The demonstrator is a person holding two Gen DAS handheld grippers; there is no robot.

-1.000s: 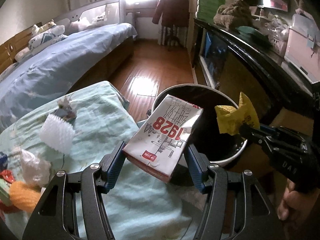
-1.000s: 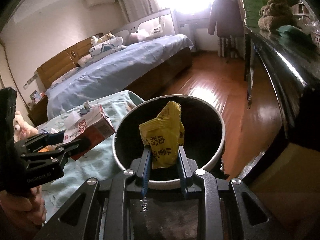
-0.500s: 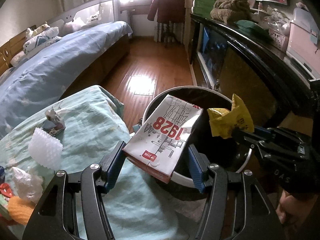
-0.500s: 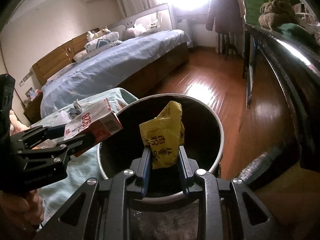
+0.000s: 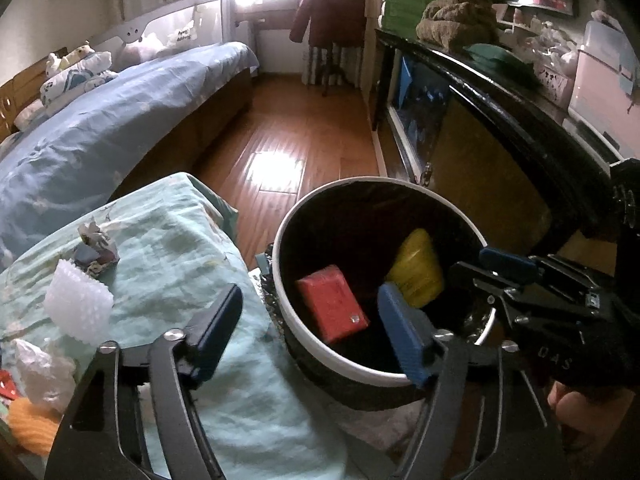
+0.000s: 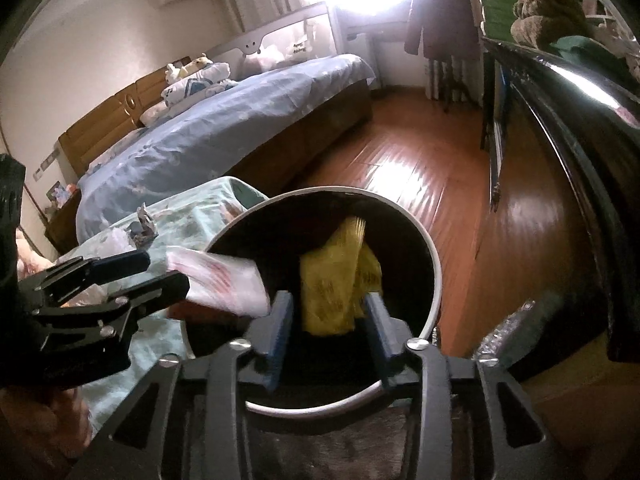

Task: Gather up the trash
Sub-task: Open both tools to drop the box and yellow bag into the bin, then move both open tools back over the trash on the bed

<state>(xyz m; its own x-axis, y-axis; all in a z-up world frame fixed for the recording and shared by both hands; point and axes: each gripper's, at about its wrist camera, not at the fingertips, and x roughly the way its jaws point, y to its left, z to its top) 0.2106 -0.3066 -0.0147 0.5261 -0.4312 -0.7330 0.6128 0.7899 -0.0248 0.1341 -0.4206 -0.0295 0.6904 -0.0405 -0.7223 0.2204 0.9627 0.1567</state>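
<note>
Both jaws are opening over the white-rimmed bin (image 5: pixel 308 350) with a black liner. My left gripper (image 5: pixel 310 336) is open with nothing between its fingers. The red and white carton (image 5: pixel 332 308) has left it and lies tilted inside the bin; in the right wrist view the carton (image 6: pixel 220 280) is a blur at the rim, beside the left gripper (image 6: pixel 166 270). My right gripper (image 6: pixel 328 330) is open. The yellow packet (image 6: pixel 336 284) is blurred between its fingers, and the pads do not press on it. From the left wrist the packet (image 5: pixel 418 268) sits inside the bin, below the right gripper (image 5: pixel 472 262).
Left of the bin, a pale green cloth (image 5: pixel 180 264) carries a white bubble-foam piece (image 5: pixel 76 308), crumpled paper (image 5: pixel 96 244), clear plastic wrap (image 5: pixel 44 368) and something orange (image 5: pixel 28 424). A blue bed (image 5: pixel 100 120) lies behind, a dark cabinet (image 5: pixel 500 128) runs along the right, and wooden floor (image 5: pixel 296 140) between.
Both grippers have opened. The carton has dropped out of the left jaws into the bin, and the yellow packet has slipped free of the right jaws and is falling in.
</note>
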